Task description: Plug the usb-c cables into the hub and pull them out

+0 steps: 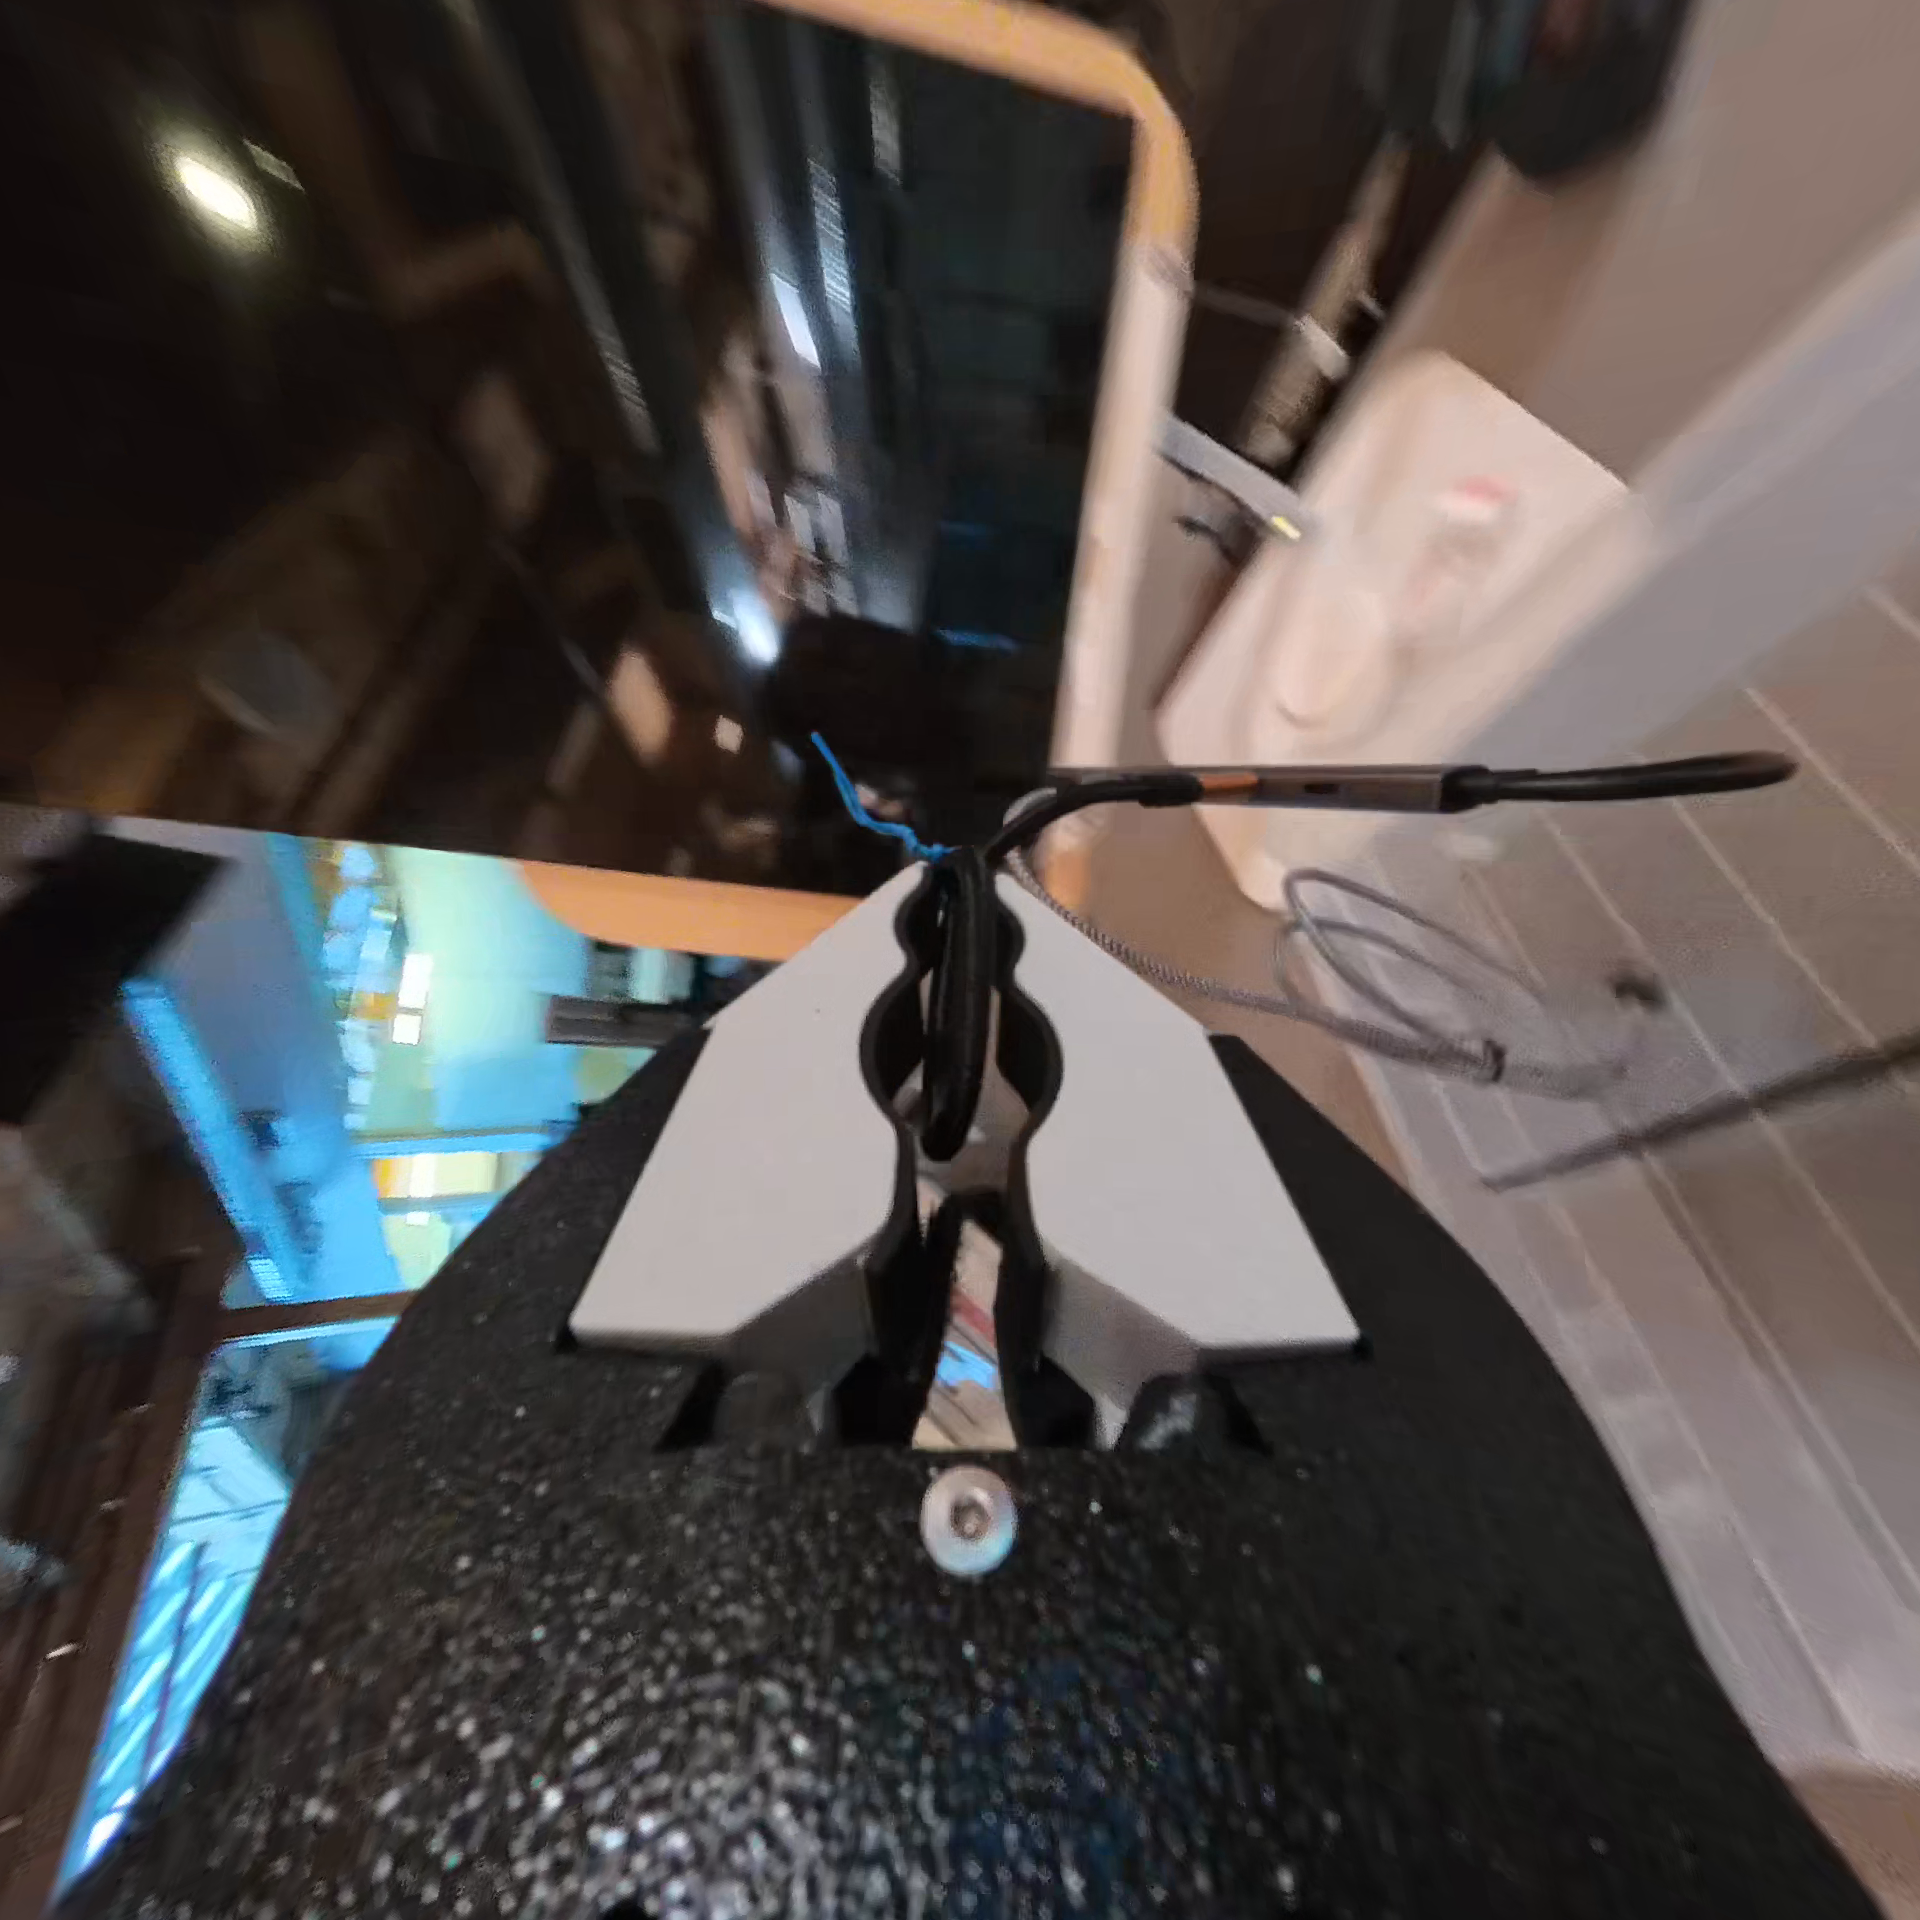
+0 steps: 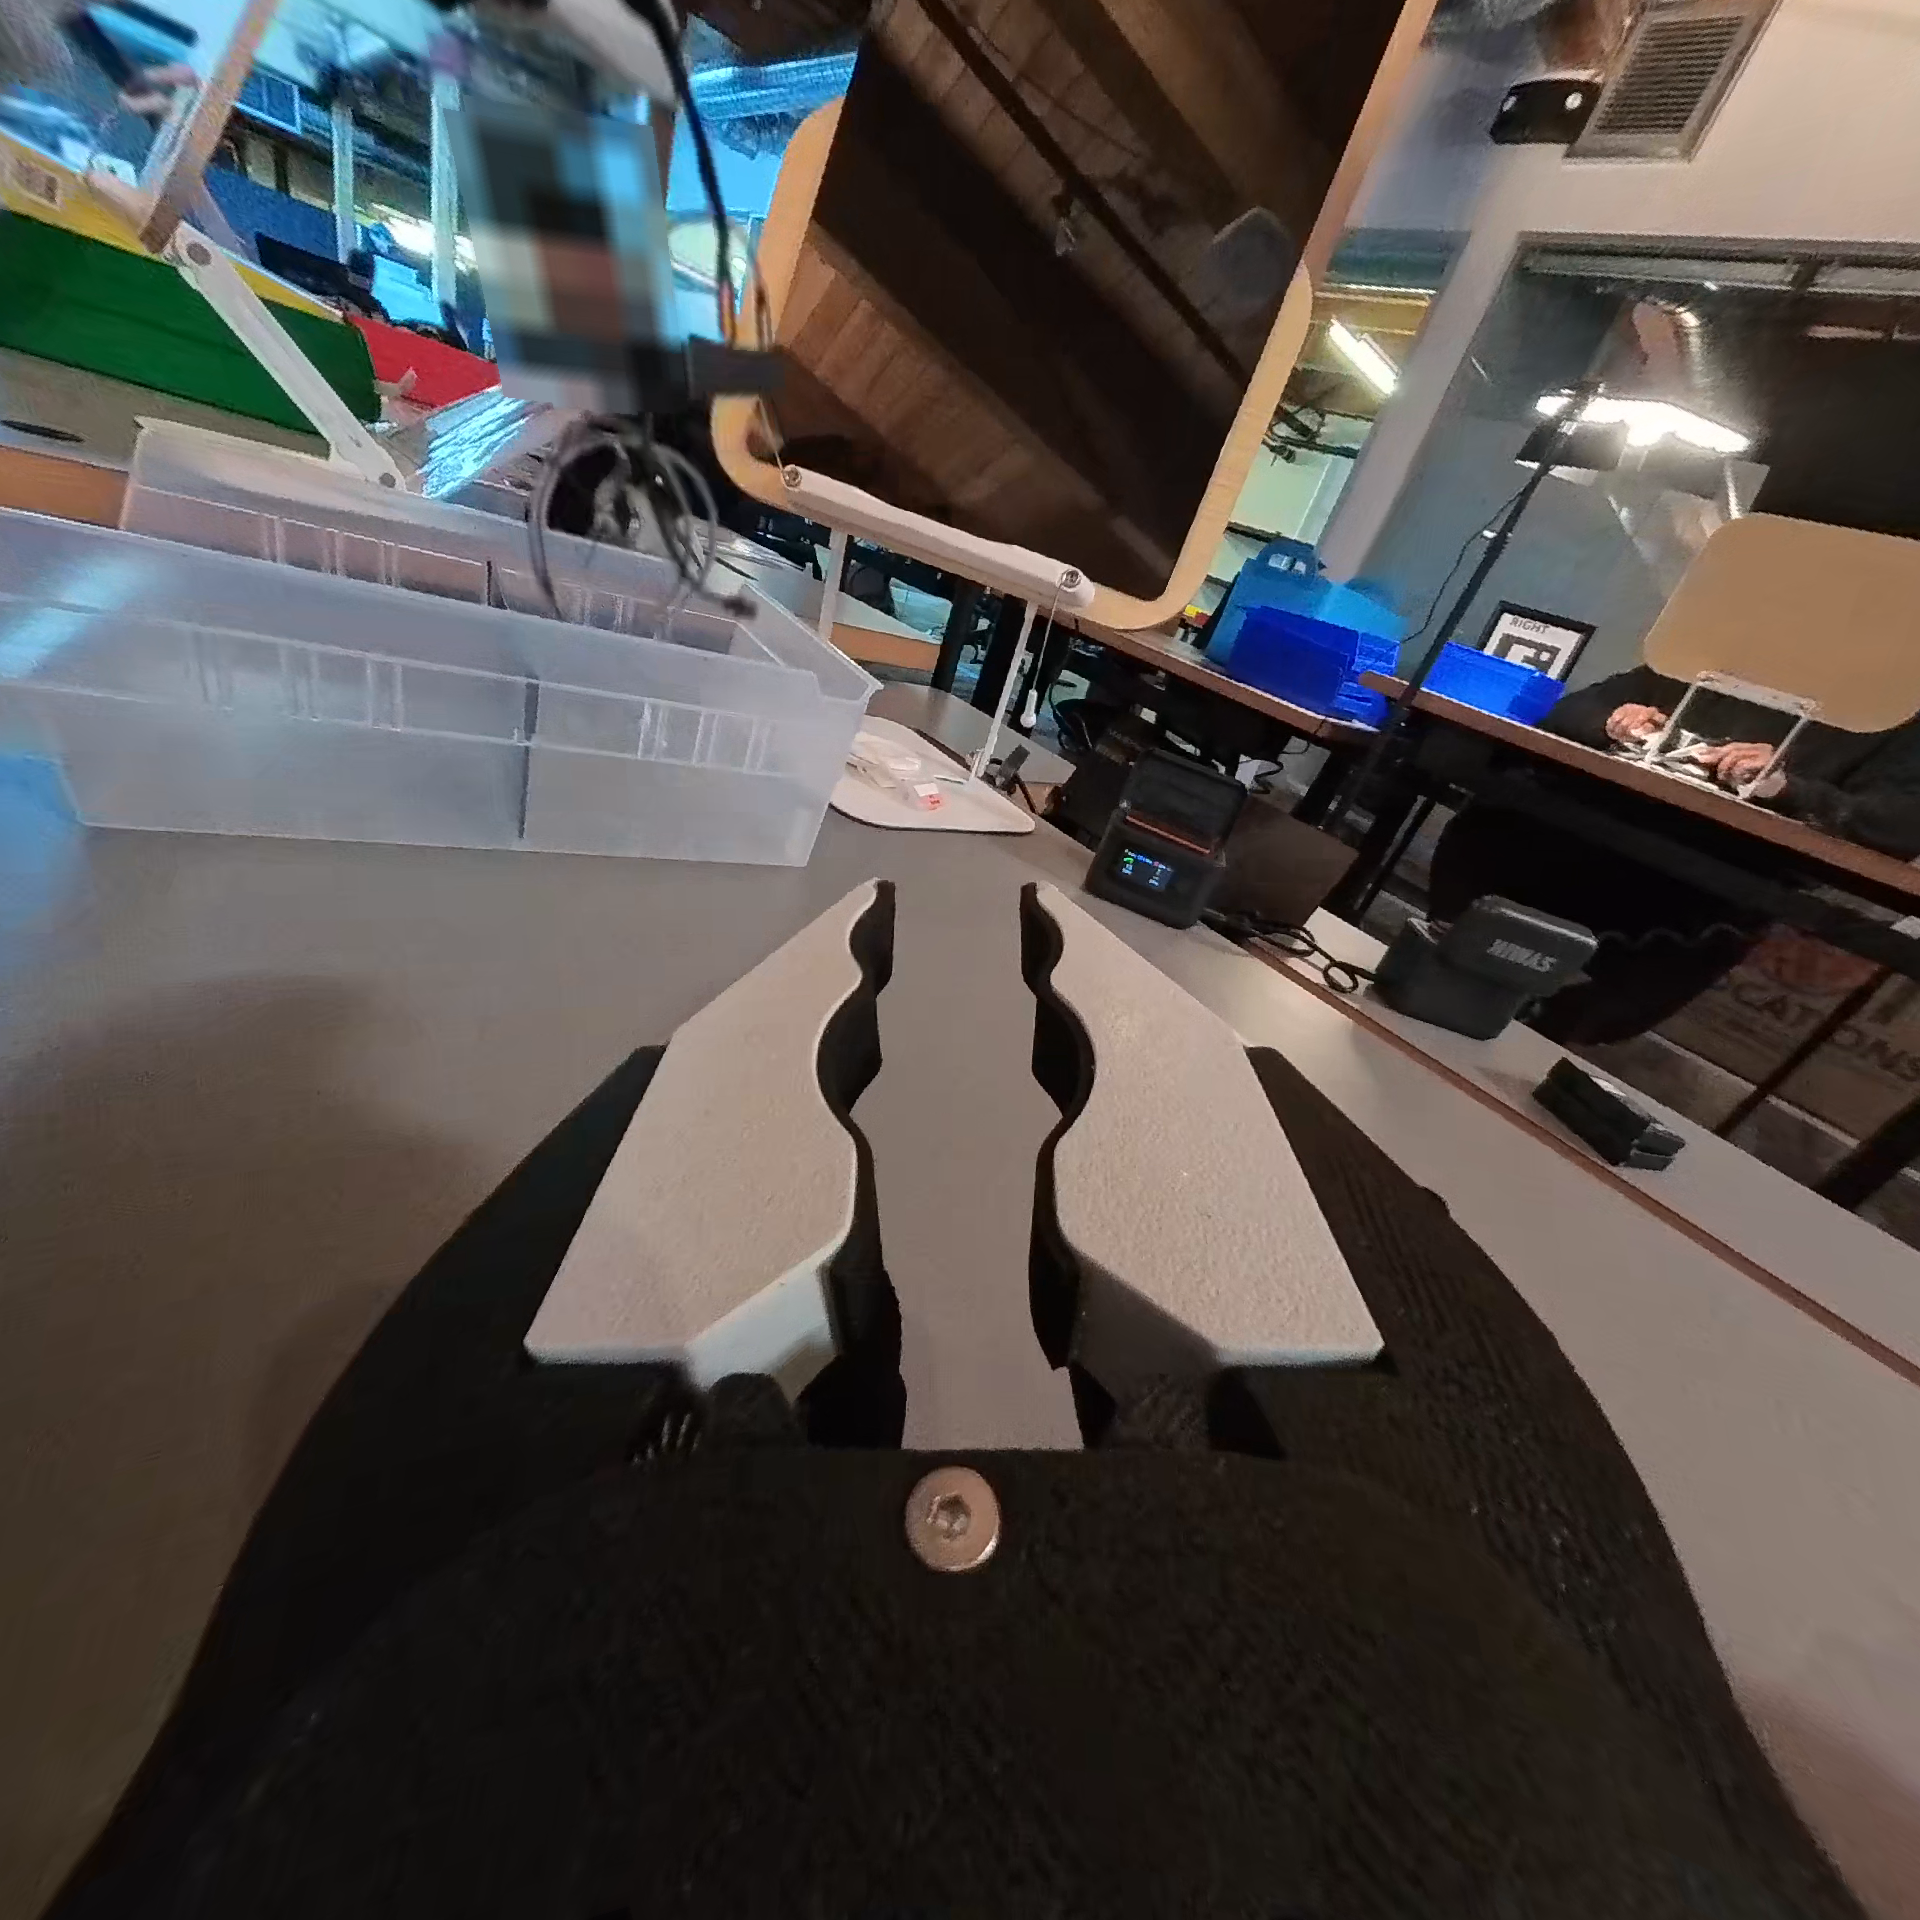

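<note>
**One coiled cable gripped, the other claw empty**

One black cable [image 1: 956,1029], looped into a coil and tied near its top with a thin blue twist wire [image 1: 862,805], sits pinched between the wavy inner edges of the left claw [image 1: 956,883], whose fingers are closed tightly on it. From the coil a black lead runs right to a slim grey hub [image 1: 1320,787], which hangs in the air to the right of the fingertips, with another short black lead leaving its far end. Below the hub a grey braided cable [image 1: 1382,997] curls in a loop over a clear plastic bin [image 1: 1714,1101]. A white tray-like base [image 1: 1403,623] lies beyond it; the left wrist view is tilted and blurred.

The right claw [image 2: 956,904] hovers low over the grey table [image 2: 312,1039] with its fingers partly apart and nothing between them. Ahead on the left stands a clear divided bin [image 2: 665,800], and above it dangles a tangle of dark cables [image 2: 623,499]. A wood-rimmed panel [image 2: 1268,416] leans behind.
</note>
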Demonstrator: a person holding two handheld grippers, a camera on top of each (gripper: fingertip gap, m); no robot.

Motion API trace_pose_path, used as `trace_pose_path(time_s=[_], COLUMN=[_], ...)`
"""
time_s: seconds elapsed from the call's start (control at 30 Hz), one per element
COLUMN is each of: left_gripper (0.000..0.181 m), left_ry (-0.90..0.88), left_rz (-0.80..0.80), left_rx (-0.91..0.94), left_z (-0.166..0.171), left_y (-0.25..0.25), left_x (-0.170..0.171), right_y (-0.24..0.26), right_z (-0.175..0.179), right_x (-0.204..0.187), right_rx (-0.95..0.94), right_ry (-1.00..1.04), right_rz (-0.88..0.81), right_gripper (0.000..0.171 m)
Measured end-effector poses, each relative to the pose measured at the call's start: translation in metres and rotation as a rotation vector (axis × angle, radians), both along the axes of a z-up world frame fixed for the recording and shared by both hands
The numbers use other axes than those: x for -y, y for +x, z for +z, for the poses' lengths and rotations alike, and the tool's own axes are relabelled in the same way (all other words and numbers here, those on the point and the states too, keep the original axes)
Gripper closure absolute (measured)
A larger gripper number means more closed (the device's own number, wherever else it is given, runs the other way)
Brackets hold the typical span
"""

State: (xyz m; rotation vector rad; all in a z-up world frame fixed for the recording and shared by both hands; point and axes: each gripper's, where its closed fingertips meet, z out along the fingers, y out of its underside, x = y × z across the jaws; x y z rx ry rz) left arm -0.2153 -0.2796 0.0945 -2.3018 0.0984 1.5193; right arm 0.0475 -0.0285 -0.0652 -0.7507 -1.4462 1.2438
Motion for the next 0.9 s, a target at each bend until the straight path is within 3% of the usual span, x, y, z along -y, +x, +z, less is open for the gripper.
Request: trace_pose_path(time_s=[0.03,0.13,0.23,0.3,0.37,0.6,0.77,0.9], left_gripper=[0.177,0.176,0.176,0.175,0.176,0.175,0.175,0.176], left_ry=[0.034,0.137,0.252,0.3,0.31,0.244,0.238,0.214], left_rz=[-0.02,-0.079,-0.211,-0.301,-0.379,-0.619,-0.662,-0.655], left_rx=[-0.076,-0.229,-0.258,-0.253,-0.219,-0.074,0.176,0.224], left_z=[0.025,0.096,0.149,0.167,0.166,0.07,-0.023,-0.074], left_y=[0.007,0.03,0.062,0.082,0.098,0.152,0.18,0.194], left_x=[-0.008,-0.036,-0.082,-0.115,-0.148,-0.247,-0.288,-0.293], right_y=[0.0,0.002,0.005,0.009,0.016,0.056,0.051,0.035], right_z=[0.001,0.005,0.012,0.021,0.033,0.079,0.075,0.056], right_x=[0.0,-0.001,-0.007,-0.012,-0.019,-0.048,-0.064,-0.079], right_rx=[-0.003,-0.023,-0.061,-0.106,-0.173,-0.463,-0.413,-0.259], right_ry=[-0.002,-0.003,0.005,0.001,-0.011,-0.016,-0.055,-0.115], right_rz=[-0.003,-0.015,-0.059,-0.09,-0.122,-0.287,-0.334,-0.346], right_gripper=[0.148,0.148,0.148,0.148,0.147,0.144,0.151,0.142])
